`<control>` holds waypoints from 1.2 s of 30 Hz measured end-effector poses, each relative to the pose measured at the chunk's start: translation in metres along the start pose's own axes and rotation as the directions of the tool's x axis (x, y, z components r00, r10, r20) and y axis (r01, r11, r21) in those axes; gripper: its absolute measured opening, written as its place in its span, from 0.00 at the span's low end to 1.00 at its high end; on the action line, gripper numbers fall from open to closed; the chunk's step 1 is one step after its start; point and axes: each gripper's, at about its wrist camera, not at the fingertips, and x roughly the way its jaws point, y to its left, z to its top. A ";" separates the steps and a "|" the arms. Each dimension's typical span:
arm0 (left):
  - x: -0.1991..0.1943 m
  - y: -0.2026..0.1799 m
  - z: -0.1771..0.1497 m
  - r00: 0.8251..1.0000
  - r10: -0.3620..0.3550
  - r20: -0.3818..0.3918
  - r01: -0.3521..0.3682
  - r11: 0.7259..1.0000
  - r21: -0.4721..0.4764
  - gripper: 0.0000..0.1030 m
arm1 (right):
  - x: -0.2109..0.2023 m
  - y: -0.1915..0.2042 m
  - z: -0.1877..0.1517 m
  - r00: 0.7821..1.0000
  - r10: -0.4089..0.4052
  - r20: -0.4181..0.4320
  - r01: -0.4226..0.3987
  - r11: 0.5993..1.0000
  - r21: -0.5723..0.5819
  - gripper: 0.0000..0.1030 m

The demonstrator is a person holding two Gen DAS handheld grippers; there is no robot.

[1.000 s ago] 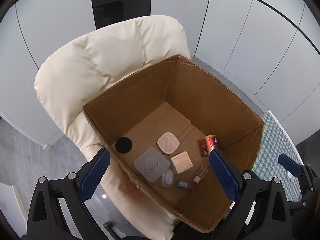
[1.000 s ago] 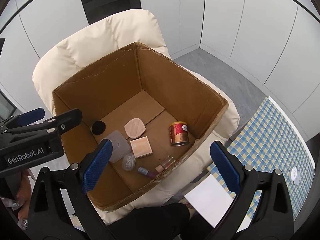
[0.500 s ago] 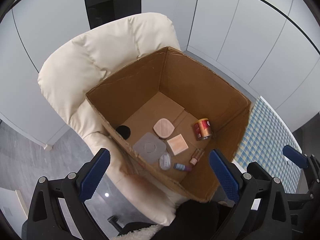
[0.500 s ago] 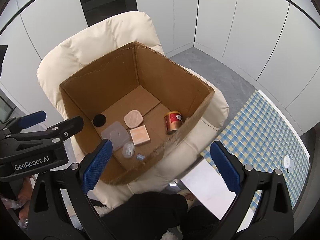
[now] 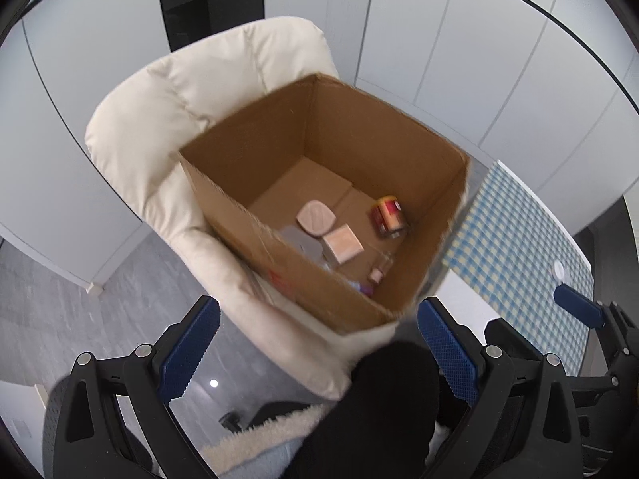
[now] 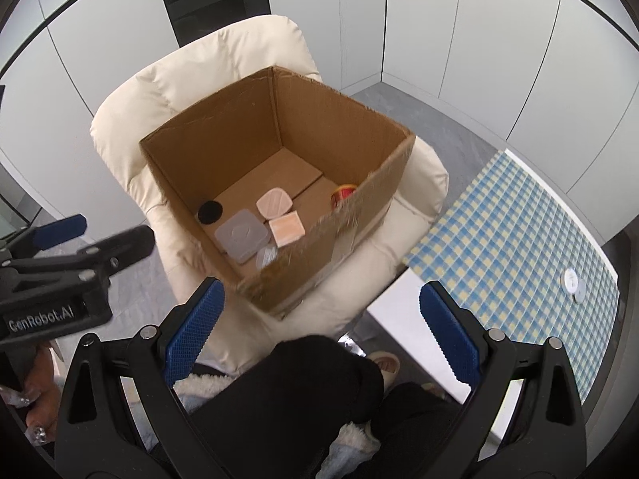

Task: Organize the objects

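Note:
An open cardboard box (image 5: 255, 235) (image 6: 359, 215) sits on a cream padded chair (image 5: 167, 119) (image 6: 167, 88). Inside lie a red can (image 5: 386, 215) (image 6: 342, 193) on its side, a pink puff (image 5: 315, 217) (image 6: 273, 203), a peach square (image 5: 342, 243) (image 6: 286, 229), a grey square case (image 6: 241, 235), a black round lid (image 6: 210, 211) and a small bottle (image 5: 375, 275). My left gripper (image 5: 317, 343) hangs open above the box's near corner, holding nothing. Open and empty as well, my right gripper (image 6: 319, 327) is above the chair's front edge.
A blue-and-yellow checked tablecloth (image 5: 527, 239) (image 6: 519, 231) covers a table at the right, with a small white round object (image 6: 572, 281) on it. White cabinet doors surround the chair. The person's dark trousers (image 6: 303, 399) and fleece hem show below the grippers.
Both grippers have pulled back and up from the box, so it looks smaller and farther. The near wall now hides some items. Both stay open.

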 end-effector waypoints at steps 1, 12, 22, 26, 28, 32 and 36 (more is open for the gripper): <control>-0.001 -0.001 -0.003 1.000 0.001 -0.001 -0.001 1.000 0.002 0.97 | -0.002 0.000 -0.004 1.000 -0.001 -0.001 0.001 1.000 0.000 0.97; -0.014 -0.005 -0.023 1.000 0.010 0.005 -0.010 1.000 0.027 0.97 | -0.031 -0.001 -0.036 1.000 -0.026 0.004 0.026 1.000 0.005 0.97; -0.026 -0.003 -0.042 1.000 0.004 0.019 -0.005 0.999 0.051 0.97 | -0.048 0.004 -0.063 0.999 -0.034 0.000 0.034 0.999 0.006 0.97; -0.029 0.001 -0.049 1.000 0.010 0.020 -0.011 0.999 0.047 0.97 | -0.052 0.005 -0.072 0.999 -0.038 -0.008 0.039 0.999 0.019 0.97; -0.030 0.004 -0.052 1.000 0.010 0.016 -0.011 0.999 0.042 0.97 | -0.054 0.005 -0.075 0.999 -0.030 -0.012 0.031 0.999 0.032 0.97; -0.027 0.006 -0.061 1.000 0.014 -0.002 -0.014 0.999 0.041 0.97 | -0.057 0.006 -0.085 1.000 -0.016 -0.017 0.017 0.999 0.050 0.97; -0.024 0.009 -0.071 1.000 0.009 -0.021 -0.008 0.999 0.037 0.97 | -0.058 0.007 -0.098 0.999 -0.034 -0.032 0.036 0.998 0.058 0.97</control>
